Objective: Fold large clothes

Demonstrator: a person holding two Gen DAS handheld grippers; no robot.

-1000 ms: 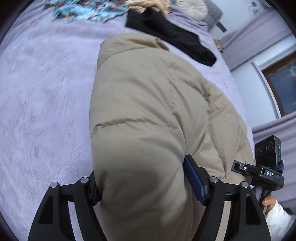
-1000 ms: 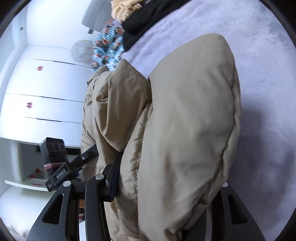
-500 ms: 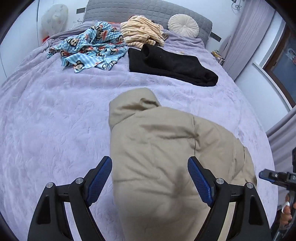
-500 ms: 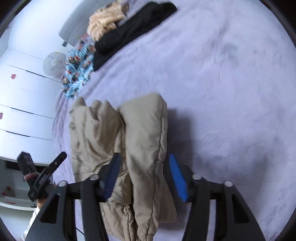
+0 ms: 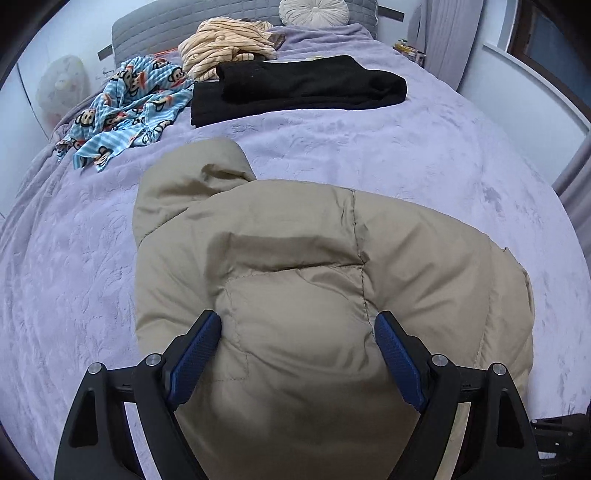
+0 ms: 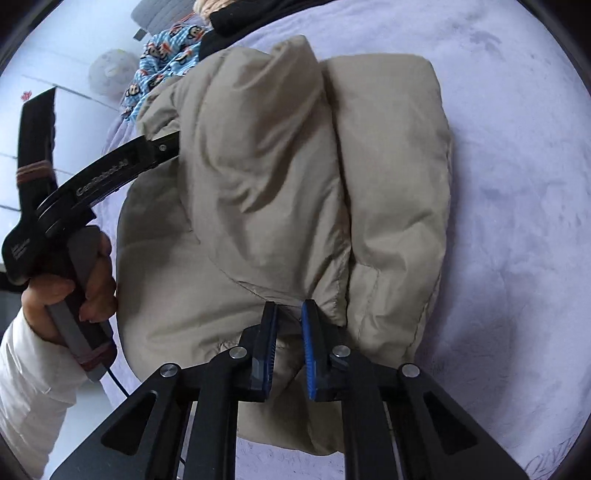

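Observation:
A puffy beige jacket (image 5: 303, 266) lies folded in a thick bundle on the purple bedspread (image 5: 74, 258); it also fills the right wrist view (image 6: 280, 192). My left gripper (image 5: 297, 325) is open, its blue pads wide apart on either side of the jacket's near bulge. My right gripper (image 6: 289, 312) has its pads closed to a narrow gap on a fold at the jacket's near edge. The left gripper's body and the hand holding it show in the right wrist view (image 6: 74, 206), at the jacket's left side.
A black garment (image 5: 295, 88), a blue monkey-print garment (image 5: 125, 110) and a striped tan garment (image 5: 229, 48) lie at the far end of the bed by the grey headboard (image 5: 184, 26). A round cushion (image 5: 314, 11) sits there too. White cabinets stand left of the bed.
The jacket was held up close to both cameras, then set down on the bed. The left jaws stay open around it; the right jaws have narrowed onto its near edge.

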